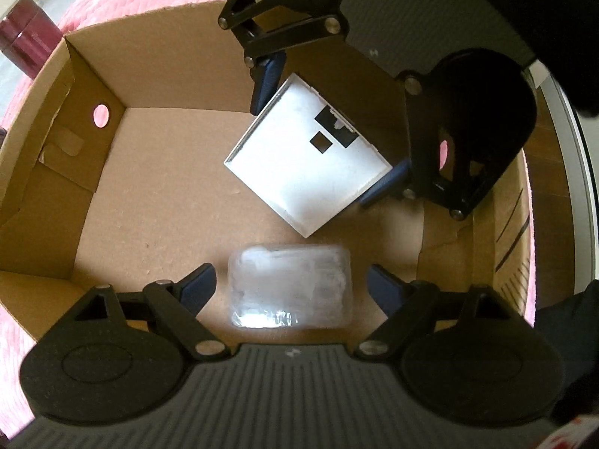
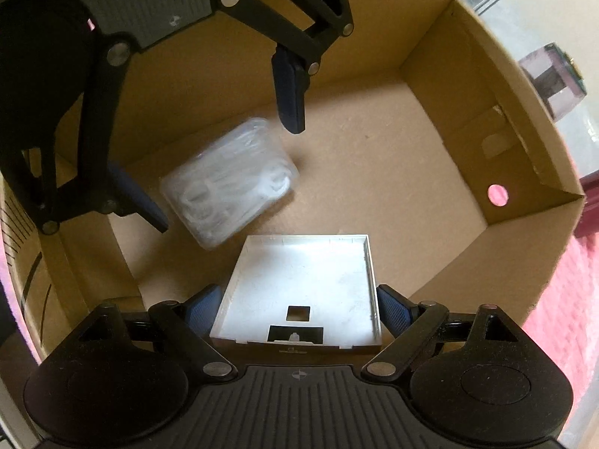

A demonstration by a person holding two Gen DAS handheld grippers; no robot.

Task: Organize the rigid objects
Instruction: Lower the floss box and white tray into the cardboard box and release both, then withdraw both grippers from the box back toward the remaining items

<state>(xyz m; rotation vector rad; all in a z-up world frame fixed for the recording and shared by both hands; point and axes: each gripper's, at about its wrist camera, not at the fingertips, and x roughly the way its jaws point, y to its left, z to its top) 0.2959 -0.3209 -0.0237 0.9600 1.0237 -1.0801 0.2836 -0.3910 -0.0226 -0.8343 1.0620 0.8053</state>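
Clear plastic case [image 1: 290, 286] is set on cardboard box [image 1: 157, 56] floor btwn spread, empty fingers of left gripper [image 1: 292, 284]; white tray lid [image 2: 299, 292] is clamped by right gripper [image 2: 299, 310] inside box, apparently not yet released; placement nearly done
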